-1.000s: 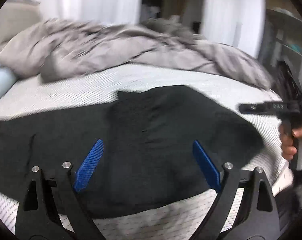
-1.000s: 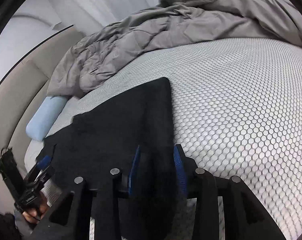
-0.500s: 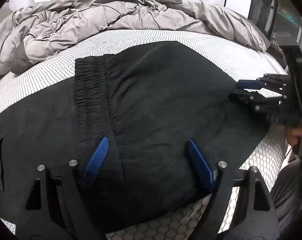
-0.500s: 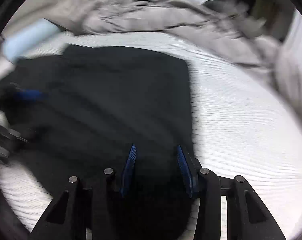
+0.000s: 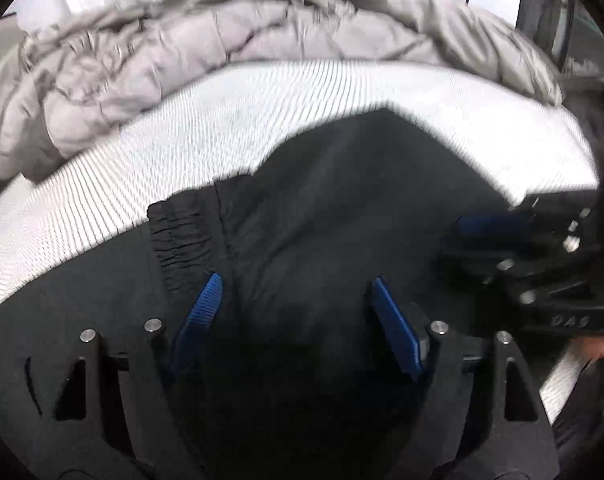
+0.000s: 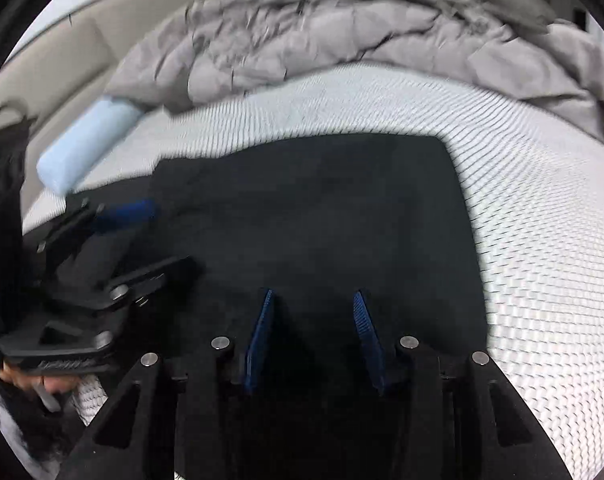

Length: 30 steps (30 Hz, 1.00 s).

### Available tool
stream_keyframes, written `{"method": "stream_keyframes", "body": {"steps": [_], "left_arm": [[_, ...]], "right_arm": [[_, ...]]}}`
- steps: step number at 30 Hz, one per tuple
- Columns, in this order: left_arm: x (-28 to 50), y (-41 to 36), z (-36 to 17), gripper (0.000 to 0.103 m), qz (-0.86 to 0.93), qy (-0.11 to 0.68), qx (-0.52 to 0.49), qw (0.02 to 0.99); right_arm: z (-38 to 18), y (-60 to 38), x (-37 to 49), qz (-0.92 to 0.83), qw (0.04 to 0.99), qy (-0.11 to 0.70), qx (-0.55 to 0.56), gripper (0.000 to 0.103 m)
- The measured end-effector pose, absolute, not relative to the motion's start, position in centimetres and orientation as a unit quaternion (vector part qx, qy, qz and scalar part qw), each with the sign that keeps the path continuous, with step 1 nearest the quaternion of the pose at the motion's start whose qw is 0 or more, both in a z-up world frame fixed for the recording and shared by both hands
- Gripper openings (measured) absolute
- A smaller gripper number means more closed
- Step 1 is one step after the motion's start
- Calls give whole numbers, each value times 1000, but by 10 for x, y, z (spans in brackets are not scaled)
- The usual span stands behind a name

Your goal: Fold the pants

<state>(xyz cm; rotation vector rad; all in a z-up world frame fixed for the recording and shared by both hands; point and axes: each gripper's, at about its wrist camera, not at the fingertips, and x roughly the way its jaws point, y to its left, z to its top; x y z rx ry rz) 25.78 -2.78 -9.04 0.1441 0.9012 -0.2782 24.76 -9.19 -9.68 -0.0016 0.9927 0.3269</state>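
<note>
Through your left wrist camera, the black pants (image 5: 342,208) lie on the white mattress (image 5: 262,108), with the gathered waistband (image 5: 182,236) showing just left of a doubled layer that covers most of the middle. Your left gripper (image 5: 298,316) has its blue fingers (image 5: 200,312) spread wide over that layer, gripping nothing as far as you can see. Your right gripper (image 5: 498,228) comes in from the right edge, blurred, and from here you cannot tell how its jaws stand. The grey duvet (image 5: 222,52) is bunched behind, well apart from the cloth.

Through your right wrist camera, the pants (image 6: 322,216) read as a neat dark rectangle with a clean corner at upper right (so at least one fold looks done). Your right gripper (image 6: 314,336) has its fingers apart, with dark cloth lying between and under them; whether they pinch it is unclear. Your left gripper (image 6: 114,240) sits at the left edge of the fabric, jaws apart, near the pale blue bolster (image 6: 86,144).

Judging from this, you are partway: the legs seem doubled over, and a further fold to a compact packet is probably still ahead
</note>
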Motion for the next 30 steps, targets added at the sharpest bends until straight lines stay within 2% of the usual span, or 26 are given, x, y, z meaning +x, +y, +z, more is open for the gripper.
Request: {"method": "stream_keyframes", "body": {"steps": [4,9,14,18,22,27,30], "left_arm": [[252,6,-98,77,-157,424,-3,892],[244,12,-81,74,-151,414,-15,898],[259,1,-57,74,-157,388,-21,908],[293,0,-85,67,-119,466,-12,877],[304,32,-96,73,-116,474,-88,868],[277,36,-76,72,-114,444,-82,885],[243,47,-54,72,-110,403,-84,905]], "right_arm": [[-111,-96,249,89,870,473,-103,43],[-94,-136,237,70,892,447,-19,43],[-76,-124,248,117,900,418,37,43],[-94,-95,264,114,885,452,-20,43],[-116,-84,275,81,872,475,-85,43],[-118,-120,262,-15,879,457,-138,45],[-108,-138,250,21,892,447,-71,46]]}}
